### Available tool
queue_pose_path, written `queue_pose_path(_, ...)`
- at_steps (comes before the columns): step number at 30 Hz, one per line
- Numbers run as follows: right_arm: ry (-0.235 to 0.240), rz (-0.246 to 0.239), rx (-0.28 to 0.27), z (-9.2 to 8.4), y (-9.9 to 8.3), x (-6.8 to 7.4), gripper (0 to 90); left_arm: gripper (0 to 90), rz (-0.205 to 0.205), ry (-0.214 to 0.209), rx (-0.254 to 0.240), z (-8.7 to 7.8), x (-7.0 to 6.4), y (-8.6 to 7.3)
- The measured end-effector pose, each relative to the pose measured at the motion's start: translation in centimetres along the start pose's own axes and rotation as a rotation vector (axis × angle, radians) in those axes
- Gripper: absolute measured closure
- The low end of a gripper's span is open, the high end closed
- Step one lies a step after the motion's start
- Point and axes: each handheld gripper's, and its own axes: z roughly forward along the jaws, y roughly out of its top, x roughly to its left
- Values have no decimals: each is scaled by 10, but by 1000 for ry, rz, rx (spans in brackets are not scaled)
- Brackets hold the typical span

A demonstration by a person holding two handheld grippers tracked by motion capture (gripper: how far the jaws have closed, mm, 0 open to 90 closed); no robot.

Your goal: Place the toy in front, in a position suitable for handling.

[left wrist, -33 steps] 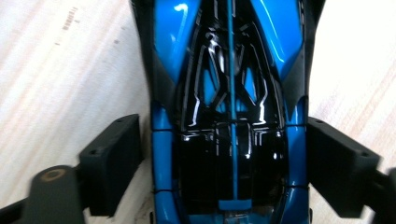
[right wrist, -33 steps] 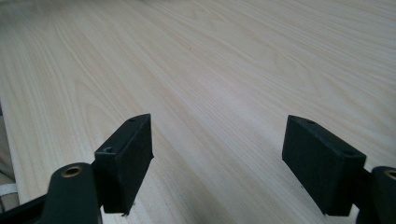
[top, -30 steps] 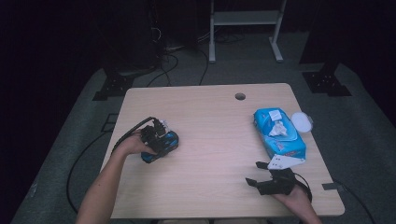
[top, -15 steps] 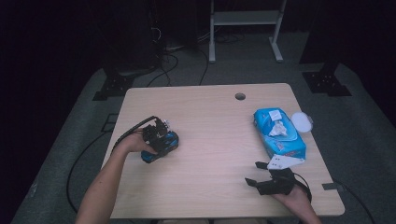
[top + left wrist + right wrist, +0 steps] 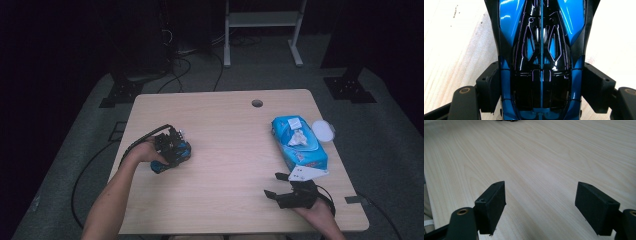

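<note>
The left gripper [image 5: 541,90] stands directly over a blue and black toy car [image 5: 541,50], which lies on the wooden table [image 5: 225,150] with its body running between the two jaws. The jaws have just been closing; in the left gripper view both pads [image 5: 490,87] sit flush against the car's flanks, so the left gripper is grasping the car. In the high view the same gripper [image 5: 170,145] and car [image 5: 172,155] lie near the table's left edge.

The right gripper [image 5: 540,207] rests released, its jaws wide apart with bare tabletop between them. In the high view it [image 5: 282,187] lies near the table's front right corner, pointing left. Just beyond it lies a blue pack of wet wipes [image 5: 299,142], with its white lid [image 5: 323,130] beside the pack's far end.
</note>
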Motion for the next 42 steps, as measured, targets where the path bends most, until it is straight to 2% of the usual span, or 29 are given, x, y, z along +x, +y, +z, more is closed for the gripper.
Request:
queue_pose_path(6,0,1,2,0,0,0,236,263,-3,9,-9,-5,0,-2)
queue_pose_path(12,3,1,0,1,1,1,236,263,0,19,-22,-19,-2,-3)
queue_pose_path(18,2,-1,1,2,2,1,236,263,32,42,-42,-38,-11,4)
queue_pose_path(23,-2,-1,-6,0,3,1,236,263,96,69,-65,-54,-32,24)
queue_pose_path(29,-12,-2,-20,-4,4,-1,236,263,220,60,-80,-62,-68,57)
queue_pose_path(33,-24,8,-26,-8,3,-5,236,263,279,38,-95,-60,-91,79)
queue_pose_path(37,-36,19,-37,-13,2,-8,236,263,334,25,-82,-51,-110,99)
queue_pose_path(42,-51,26,-56,-19,0,-12,236,263,368,-8,-97,-41,-130,113)
